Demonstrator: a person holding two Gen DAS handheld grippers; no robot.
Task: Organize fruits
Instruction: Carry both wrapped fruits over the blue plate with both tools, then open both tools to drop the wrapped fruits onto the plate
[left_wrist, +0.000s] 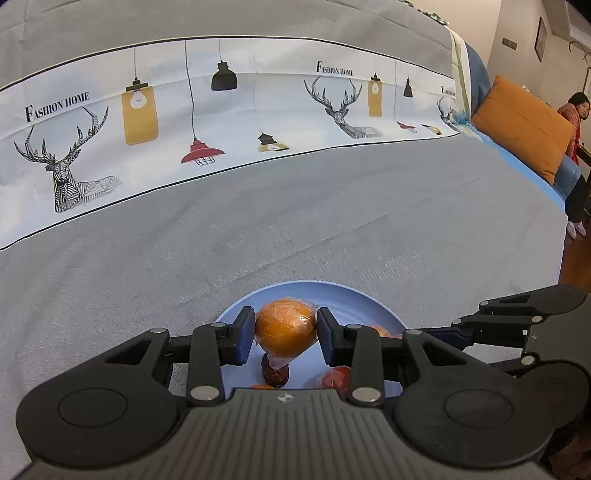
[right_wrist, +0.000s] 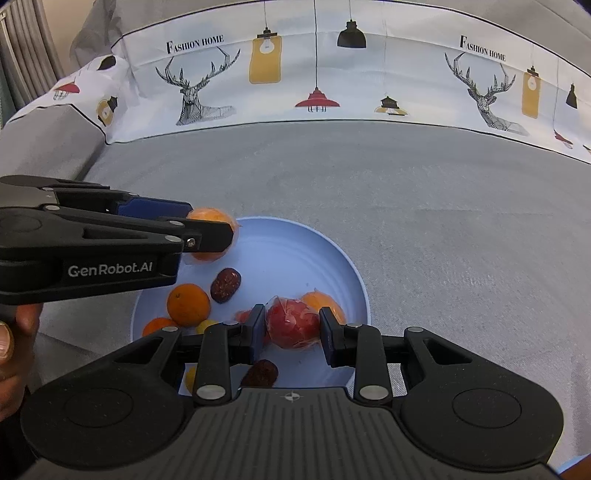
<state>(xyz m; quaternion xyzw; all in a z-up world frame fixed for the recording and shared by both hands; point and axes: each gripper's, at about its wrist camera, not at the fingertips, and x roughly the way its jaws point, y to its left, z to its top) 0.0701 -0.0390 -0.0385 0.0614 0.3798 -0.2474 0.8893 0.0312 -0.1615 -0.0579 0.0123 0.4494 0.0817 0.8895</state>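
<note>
Grey sofa cover (left_wrist: 332, 221) with deer-print band (left_wrist: 221, 110), blue plate (right_wrist: 295, 251); left gripper (left_wrist: 286, 330) clamping wrapped orange (left_wrist: 284, 328), right gripper (right_wrist: 293, 325) clamping wrapped red fruit (right_wrist: 291, 323).

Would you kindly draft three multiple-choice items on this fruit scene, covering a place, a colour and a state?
1. Where do the loose fruits lie?
A. in a blue bowl
B. on the orange cushion
C. on the floor

2. What colour is the fruit between the right gripper's fingers?
A. green
B. red
C. white

3. What is the left gripper doing?
A. hanging open
B. gripping an orange
C. gripping a spoon

Key:
1 A: the fruits rest inside the bowl.
2 B: the right gripper pinches a wrapped red fruit.
3 B: the left gripper presses both sides of the orange.
</note>
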